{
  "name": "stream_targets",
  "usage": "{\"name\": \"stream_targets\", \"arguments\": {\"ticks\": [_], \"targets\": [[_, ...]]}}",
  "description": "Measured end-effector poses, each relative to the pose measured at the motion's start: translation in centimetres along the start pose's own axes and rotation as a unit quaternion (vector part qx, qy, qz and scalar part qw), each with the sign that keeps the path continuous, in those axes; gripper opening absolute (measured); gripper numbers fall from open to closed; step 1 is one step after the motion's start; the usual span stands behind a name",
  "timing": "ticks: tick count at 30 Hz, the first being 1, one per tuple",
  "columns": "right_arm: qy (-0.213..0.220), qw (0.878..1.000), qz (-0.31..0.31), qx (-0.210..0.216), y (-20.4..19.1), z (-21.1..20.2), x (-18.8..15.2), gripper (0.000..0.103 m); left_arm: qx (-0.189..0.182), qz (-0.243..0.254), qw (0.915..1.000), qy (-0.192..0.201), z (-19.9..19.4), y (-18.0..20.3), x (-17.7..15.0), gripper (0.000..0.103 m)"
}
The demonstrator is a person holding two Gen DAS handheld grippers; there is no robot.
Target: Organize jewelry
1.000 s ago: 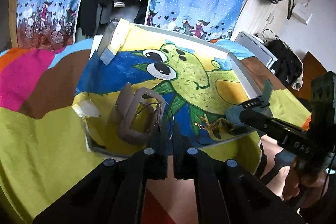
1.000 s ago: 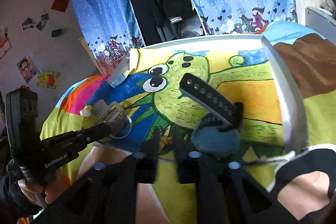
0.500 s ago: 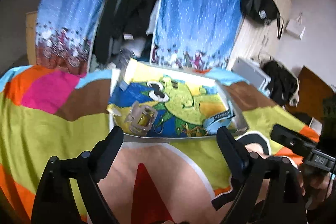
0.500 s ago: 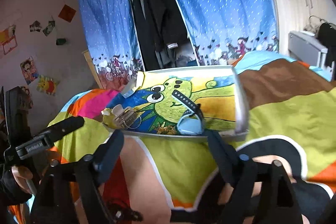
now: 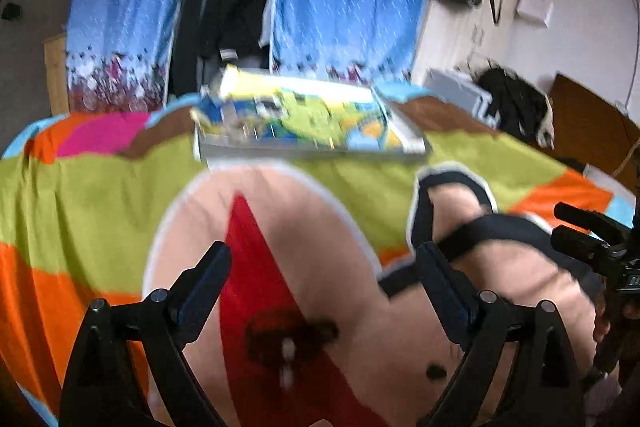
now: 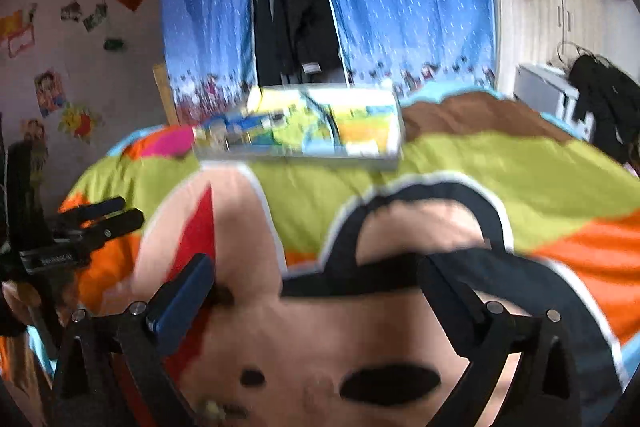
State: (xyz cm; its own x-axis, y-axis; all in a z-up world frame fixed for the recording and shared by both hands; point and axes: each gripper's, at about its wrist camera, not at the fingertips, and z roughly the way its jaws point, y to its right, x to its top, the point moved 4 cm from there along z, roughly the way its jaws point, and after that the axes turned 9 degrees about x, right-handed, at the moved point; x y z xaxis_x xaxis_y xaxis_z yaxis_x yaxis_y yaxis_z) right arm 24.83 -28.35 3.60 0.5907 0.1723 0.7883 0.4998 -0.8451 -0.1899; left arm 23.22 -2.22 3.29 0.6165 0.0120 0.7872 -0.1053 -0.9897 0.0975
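A: Where's the tray [image 5: 312,151]?
B: At 12 o'clock, well apart; its contents are probably jewelry, too blurred to tell.
A: Grippers?
B: Left gripper [image 5: 324,275] and right gripper [image 6: 316,291] have pulled back over open bedspread [image 5: 100,195], jaws now wide apart, empty.

Both grippers are pulling well back now! The black two-finger left gripper [image 5: 324,279], clamped tight right over the shallow white tray with the cartoon-printed lining [image 5: 312,147] a second ago, is hanging with its jaws spread wide above the bright patchwork cartoon bedspread [image 5: 100,195]. The black two-finger right gripper [image 6: 316,291] is doing the same, jaws wide apart. The tray is shrinking into the distance in both views (its jewelry is now too blurred to make out).
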Motion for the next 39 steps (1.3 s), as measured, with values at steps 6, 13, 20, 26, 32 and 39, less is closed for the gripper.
{"name": "stream_targets", "arguments": {"ticks": [6,13,20,26,32,39], "targets": [[-0.055,0.998,0.029,0.000,0.8,0.3,-6.3,0.103,-0.033,0.006,0.9978,-0.058,-0.3,0.8,-5.9,0.090],[-0.097,0.995,0.030,-0.020,1.5,0.4,-11.3,0.103,-0.066,0.053,0.9910,-0.104,-0.8,3.2,-11.0,0.090],[-0.113,0.992,0.059,-0.012,3.1,0.6,-13.9,0.102,-0.102,0.115,0.9816,-0.113,-0.6,5.7,-14.1,0.089],[-0.105,0.992,0.064,0.004,3.4,1.1,-14.1,0.096,-0.121,0.177,0.9694,-0.120,0.8,7.1,-15.6,0.055],[-0.115,0.991,0.059,0.032,3.2,2.8,-14.1,0.075,-0.153,0.178,0.9629,-0.133,2.2,7.4,-15.3,0.031],[-0.131,0.989,0.051,0.052,2.6,4.9,-14.3,0.059,-0.191,0.201,0.9488,-0.152,3.1,8.7,-15.2,0.030]]}}
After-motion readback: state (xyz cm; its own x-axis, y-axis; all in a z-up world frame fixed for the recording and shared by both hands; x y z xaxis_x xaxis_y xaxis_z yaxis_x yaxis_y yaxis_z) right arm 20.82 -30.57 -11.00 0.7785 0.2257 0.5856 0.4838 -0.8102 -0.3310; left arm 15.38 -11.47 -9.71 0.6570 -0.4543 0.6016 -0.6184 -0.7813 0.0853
